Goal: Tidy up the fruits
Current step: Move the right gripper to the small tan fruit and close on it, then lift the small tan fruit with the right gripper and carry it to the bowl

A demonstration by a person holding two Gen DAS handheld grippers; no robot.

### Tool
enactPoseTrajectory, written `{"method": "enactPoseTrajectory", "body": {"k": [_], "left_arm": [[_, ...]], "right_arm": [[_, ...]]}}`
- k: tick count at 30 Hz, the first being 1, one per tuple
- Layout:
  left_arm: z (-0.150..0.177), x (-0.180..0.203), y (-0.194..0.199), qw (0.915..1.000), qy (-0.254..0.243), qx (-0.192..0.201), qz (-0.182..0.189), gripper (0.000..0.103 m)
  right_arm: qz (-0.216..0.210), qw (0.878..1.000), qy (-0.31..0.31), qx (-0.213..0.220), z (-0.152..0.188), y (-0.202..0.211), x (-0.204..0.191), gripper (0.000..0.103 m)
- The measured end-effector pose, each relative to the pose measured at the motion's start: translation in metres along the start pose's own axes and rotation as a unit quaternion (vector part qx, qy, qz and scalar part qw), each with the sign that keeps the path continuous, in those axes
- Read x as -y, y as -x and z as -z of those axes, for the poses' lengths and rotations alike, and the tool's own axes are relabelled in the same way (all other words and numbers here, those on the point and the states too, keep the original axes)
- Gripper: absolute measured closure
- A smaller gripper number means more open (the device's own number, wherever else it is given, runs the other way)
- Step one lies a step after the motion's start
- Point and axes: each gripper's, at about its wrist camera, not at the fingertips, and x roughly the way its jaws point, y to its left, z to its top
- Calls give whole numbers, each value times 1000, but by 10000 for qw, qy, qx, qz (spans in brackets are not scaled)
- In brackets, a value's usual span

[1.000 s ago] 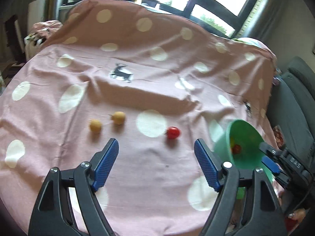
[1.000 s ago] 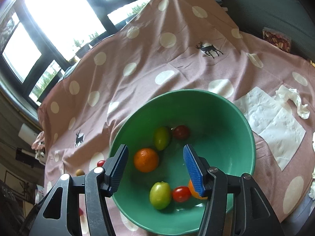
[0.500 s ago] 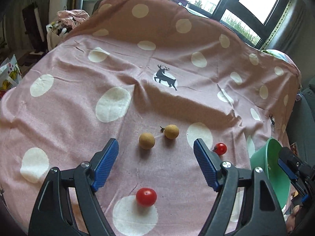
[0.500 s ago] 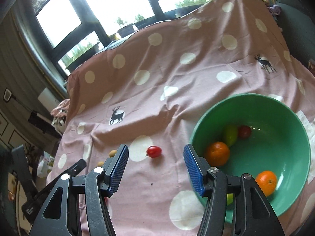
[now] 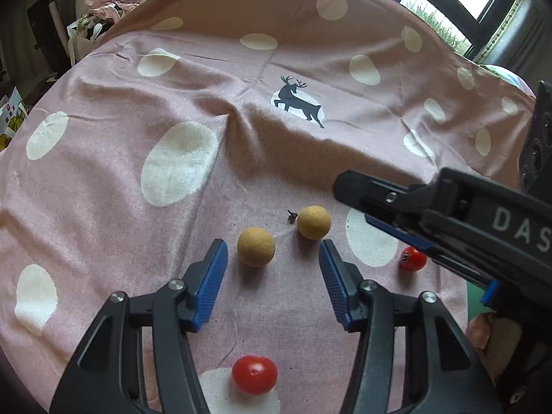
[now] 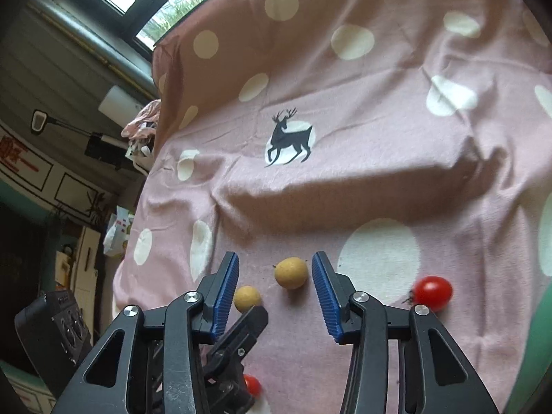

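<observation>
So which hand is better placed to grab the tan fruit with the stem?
Probably the right: the right gripper frames the stemmed tan fruit between closing jaws, not yet touching. The left gripper lines up nearer the other tan fruit.

both wrist views look steeply down, close over the pink spotted cloth [image 5: 103,179]. they share the deer print [image 5: 298,101] and two tan fruits [image 6: 291,272].

Daylight is admitted through the dark-framed window [image 5: 459,3] beyond the far edge of the pink polka-dotted cloth [image 5: 103,179], and its panes are blown out to white. Soft shadows are cast on the cloth nearer than the window, under its folds. Straight lines are bent by fisheye distortion, corners are vignetted black, and slight blur is seen at the margins.
</observation>
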Motion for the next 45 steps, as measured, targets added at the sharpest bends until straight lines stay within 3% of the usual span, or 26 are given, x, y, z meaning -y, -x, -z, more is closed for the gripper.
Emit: {"method": "enactPoseTrajectory", "body": {"k": [6, 11, 19, 25, 29, 39, 45], "left_arm": [[1, -5, -13, 9995, 204, -236, 107, 57], [2, -8, -14, 9997, 221, -66, -98, 63], [4, -8, -15, 9990, -33, 134, -431, 74], [6, -7, -13, 9990, -117, 115, -404, 78], [9, 0, -2, 9986, -240, 300, -366, 78], [24, 13, 39, 9966, -407, 715, -61, 78], [32, 22, 69, 9935, -435, 966, 417, 78]], "right_arm": [[-31, 9994, -156, -311, 3, -24, 5, 68], [344, 9990, -44, -286, 7, -33, 4, 68], [542, 9982, 230, -130, 13, -38, -3, 72], [301, 9994, -23, -186, 12, -38, 5, 72], [238, 9994, -181, -200, 14, -34, 9, 72], [301, 9982, -271, 434, 26, 21, 10, 72], [321, 9944, -408, 916, 38, 63, 16, 73]]}}
